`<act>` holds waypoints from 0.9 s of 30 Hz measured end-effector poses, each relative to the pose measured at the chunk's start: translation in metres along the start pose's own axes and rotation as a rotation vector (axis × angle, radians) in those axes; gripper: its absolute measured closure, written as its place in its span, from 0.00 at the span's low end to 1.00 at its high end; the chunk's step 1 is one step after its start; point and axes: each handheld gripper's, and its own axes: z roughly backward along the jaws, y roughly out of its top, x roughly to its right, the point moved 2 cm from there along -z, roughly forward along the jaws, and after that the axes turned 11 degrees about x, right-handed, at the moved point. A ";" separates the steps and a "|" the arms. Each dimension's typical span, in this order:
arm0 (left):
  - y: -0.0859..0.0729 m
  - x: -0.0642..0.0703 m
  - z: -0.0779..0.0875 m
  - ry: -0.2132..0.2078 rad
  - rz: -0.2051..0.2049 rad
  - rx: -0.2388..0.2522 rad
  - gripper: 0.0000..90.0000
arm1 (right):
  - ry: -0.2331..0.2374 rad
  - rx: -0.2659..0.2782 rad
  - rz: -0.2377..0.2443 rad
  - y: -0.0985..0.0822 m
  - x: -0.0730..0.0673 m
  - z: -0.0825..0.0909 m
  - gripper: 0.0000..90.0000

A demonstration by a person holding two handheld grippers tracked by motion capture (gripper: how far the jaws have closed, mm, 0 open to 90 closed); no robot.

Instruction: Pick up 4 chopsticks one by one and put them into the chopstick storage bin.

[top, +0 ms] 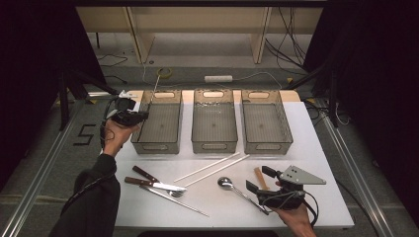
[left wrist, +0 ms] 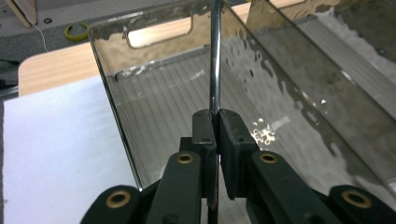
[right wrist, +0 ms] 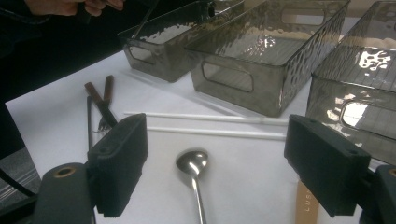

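My left gripper hovers at the left bin's left rim, shut on a thin metal rod. In the left gripper view the jaws pinch that rod, which rises over the bin's ribbed floor. My right gripper stands open near the table's front right, above a spoon and a wooden handle. The right gripper view has its pads wide apart with the spoon between and below them, untouched.
Three smoky clear bins stand in a row, with the middle bin and the right bin beside the left one. Two white sticks lie at mid table. Wooden-handled cutlery and a metal stick lie front left.
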 end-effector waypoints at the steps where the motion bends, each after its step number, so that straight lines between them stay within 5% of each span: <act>1: -0.002 -0.001 -0.001 0.002 0.003 -0.004 0.94 | 0.000 0.000 0.001 0.000 0.000 0.000 0.25; 27: -0.024 0.000 -0.015 -0.012 -0.024 -0.036 0.92 | 0.004 0.001 0.002 0.000 -0.001 0.000 0.25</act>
